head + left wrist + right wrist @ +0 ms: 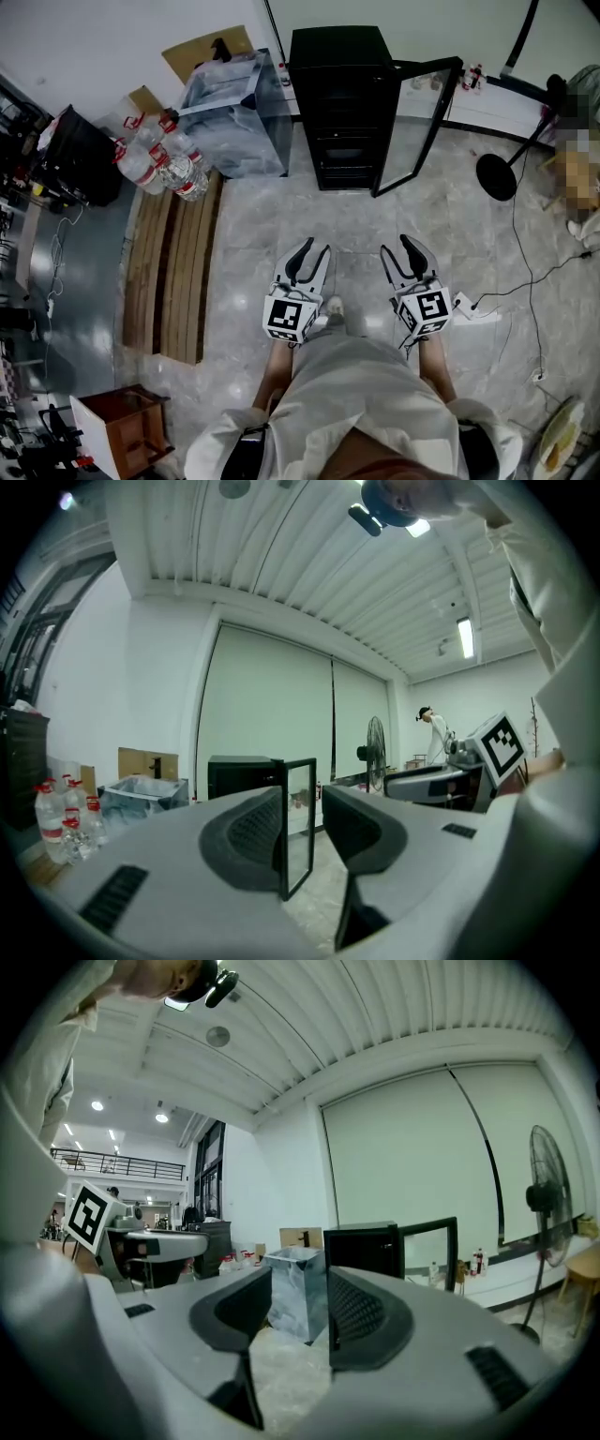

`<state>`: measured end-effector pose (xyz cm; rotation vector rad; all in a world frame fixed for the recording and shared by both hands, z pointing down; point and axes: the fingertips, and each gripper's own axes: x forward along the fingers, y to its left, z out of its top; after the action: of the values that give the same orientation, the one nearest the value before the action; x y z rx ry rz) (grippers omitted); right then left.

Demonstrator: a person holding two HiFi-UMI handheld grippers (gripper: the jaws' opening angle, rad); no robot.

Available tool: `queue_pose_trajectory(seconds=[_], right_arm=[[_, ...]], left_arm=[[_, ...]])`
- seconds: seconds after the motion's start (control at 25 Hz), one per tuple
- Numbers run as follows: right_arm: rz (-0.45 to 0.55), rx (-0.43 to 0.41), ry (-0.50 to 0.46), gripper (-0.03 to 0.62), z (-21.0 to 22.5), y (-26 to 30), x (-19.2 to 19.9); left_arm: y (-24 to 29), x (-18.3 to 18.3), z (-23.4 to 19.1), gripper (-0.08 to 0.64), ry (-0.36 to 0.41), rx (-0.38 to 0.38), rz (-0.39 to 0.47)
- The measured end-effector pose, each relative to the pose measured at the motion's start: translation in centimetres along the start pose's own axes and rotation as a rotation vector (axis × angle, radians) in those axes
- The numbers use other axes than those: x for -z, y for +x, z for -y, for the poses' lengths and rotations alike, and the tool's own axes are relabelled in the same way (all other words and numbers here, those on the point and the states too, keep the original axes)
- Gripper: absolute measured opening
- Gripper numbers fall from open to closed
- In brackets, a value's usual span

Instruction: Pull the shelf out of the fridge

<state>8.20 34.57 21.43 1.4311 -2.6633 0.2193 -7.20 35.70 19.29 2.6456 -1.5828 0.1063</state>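
A black fridge stands on the floor ahead of me, its glass door swung open to the right. Dark shelves show in its open front. My left gripper and right gripper are held side by side close to my body, well short of the fridge. Both are shut with nothing between the jaws. In the left gripper view the fridge and its door appear beyond the left gripper. The right gripper points toward the fridge and a plastic bin.
A clear plastic bin stands left of the fridge, with water bottles and a wooden pallet beside it. A fan base, cables and a power strip lie at the right. A wooden stool is at lower left.
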Motion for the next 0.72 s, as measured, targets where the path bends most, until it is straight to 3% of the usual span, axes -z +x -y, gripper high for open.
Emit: queue_pose_trajectory(seconds=[0.72], right_arm=[[-0.024,0.061,0.006,0.189,-0.3,10.6,-1.1]], left_arm=[[6.2,0.2,-9.6,0.14,-0.037,0.077,-0.009]])
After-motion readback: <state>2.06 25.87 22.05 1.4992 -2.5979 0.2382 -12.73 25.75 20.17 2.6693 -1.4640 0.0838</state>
